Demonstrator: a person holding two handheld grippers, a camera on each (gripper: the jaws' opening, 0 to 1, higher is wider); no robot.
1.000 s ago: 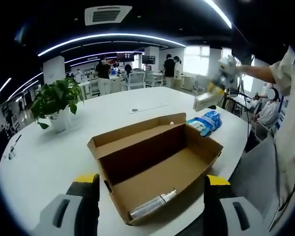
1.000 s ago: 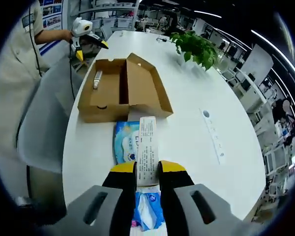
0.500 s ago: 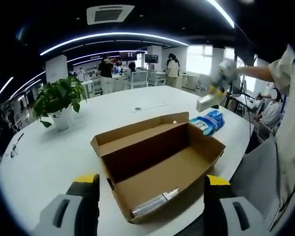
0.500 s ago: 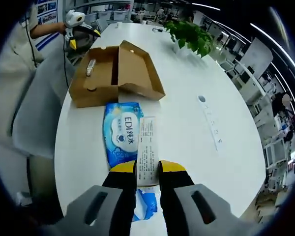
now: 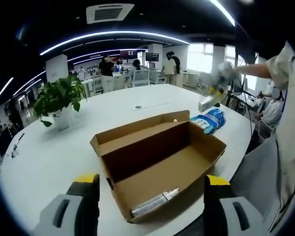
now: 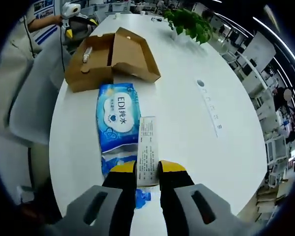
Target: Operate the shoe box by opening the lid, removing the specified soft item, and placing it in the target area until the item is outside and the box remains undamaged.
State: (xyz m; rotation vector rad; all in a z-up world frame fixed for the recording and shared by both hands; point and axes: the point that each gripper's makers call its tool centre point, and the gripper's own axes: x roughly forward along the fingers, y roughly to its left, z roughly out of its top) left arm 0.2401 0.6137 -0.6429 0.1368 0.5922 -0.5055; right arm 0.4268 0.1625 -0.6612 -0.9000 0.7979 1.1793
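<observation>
Blue wet-wipe pack (image 6: 116,123), soft and light, near tabletop (image 6: 187,103) edge; right gripper (image 6: 147,169) pinching stiff carton (image 6: 147,150); left gripper (image 5: 147,189) spread wide.

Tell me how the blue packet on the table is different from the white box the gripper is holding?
The blue packet lies flat on the table; the white box is pinched up between the right gripper jaws. The blue packet looks soft and wide; the white box is stiff and narrow. Both carry printed writing and sit outside the cardboard box.
</observation>
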